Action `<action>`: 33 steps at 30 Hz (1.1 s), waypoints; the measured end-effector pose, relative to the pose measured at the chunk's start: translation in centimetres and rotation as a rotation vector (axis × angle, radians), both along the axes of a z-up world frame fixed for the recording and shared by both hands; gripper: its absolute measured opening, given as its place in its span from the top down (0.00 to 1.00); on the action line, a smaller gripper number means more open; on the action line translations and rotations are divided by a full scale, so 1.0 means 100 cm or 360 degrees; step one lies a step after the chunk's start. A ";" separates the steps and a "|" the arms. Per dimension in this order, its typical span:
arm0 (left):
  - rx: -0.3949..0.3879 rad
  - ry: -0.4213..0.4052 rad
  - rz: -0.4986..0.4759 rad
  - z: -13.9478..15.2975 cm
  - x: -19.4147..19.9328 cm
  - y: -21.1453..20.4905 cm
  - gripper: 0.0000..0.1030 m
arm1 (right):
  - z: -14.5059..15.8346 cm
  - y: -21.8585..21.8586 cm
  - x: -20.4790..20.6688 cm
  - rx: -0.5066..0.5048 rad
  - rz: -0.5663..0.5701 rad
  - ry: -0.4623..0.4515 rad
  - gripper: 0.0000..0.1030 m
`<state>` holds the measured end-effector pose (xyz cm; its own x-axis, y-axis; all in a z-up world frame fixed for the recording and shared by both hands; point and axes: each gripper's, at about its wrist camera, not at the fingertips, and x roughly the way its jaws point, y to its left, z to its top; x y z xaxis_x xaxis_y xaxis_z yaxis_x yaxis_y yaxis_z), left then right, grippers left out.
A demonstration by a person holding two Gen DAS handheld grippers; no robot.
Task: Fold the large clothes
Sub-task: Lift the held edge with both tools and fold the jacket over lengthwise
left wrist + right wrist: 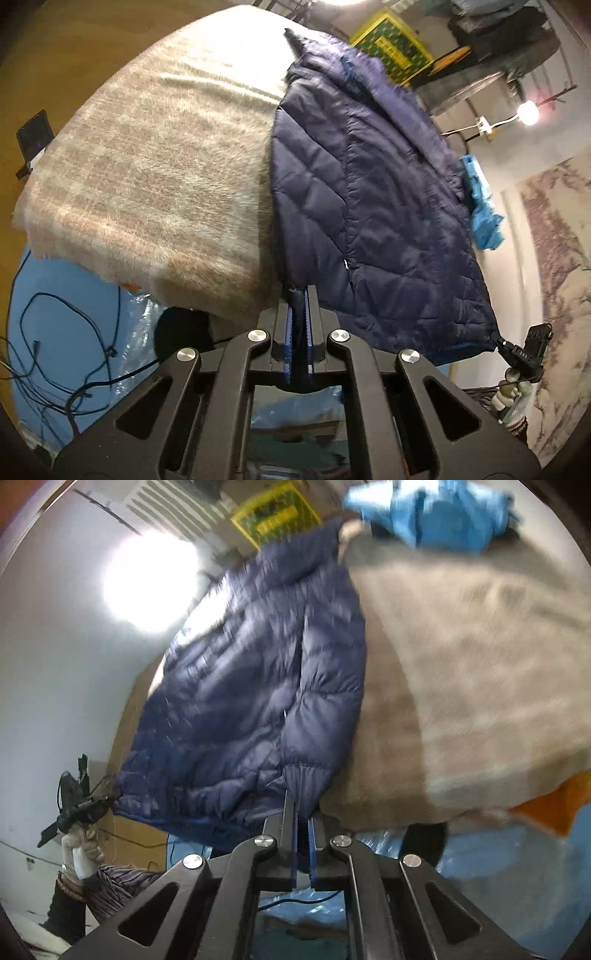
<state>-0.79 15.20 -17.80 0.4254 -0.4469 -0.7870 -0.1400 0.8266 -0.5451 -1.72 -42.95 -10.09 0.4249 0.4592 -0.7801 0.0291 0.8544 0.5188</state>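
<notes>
A navy quilted puffer jacket [369, 206] is lifted off a fuzzy beige blanket [155, 162] that covers the table. My left gripper [299, 295] is shut on one bottom corner of the jacket's hem. The right gripper [517, 350] shows in the left wrist view, holding the other hem corner. In the right wrist view my right gripper [303, 808] is shut on the jacket [251, 686] at its hem, and the left gripper [85, 801] holds the far corner in a gloved hand. The jacket hangs stretched between the two, its upper part resting on the blanket [480, 672].
A light blue garment [436, 513] lies at the far end of the blanket; it also shows in the left wrist view [484, 206]. A yellow-green crate [391, 40] stands behind. Black cables [55, 354] lie on the blue floor. An orange cloth [554, 805] shows under the blanket's edge.
</notes>
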 end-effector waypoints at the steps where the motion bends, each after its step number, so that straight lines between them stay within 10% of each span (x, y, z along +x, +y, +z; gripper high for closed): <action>1: 0.0021 -0.0012 -0.0013 0.003 -0.004 -0.001 0.97 | 0.011 -0.004 -0.002 -0.0025 -0.0014 -0.0050 1.00; 9: 0.0017 0.0094 -0.0036 -0.018 -0.001 -0.002 0.98 | -0.033 0.013 -0.001 -0.0202 -0.0015 0.0107 1.00; 19: -0.0221 -0.0148 0.0055 0.038 0.017 -0.001 0.98 | 0.019 -0.010 0.021 0.0080 -0.0114 -0.0115 1.00; 33: -0.0174 -0.0357 0.0049 0.093 0.129 -0.017 0.98 | 0.055 -0.012 0.116 0.0050 -0.0189 -0.0301 1.00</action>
<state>12.13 13.48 -8.51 0.5987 -0.5082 -0.6191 -0.0298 0.7583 -0.6512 9.87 -44.12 -4.60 0.6148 0.4200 -0.6675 0.0279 0.8342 0.5507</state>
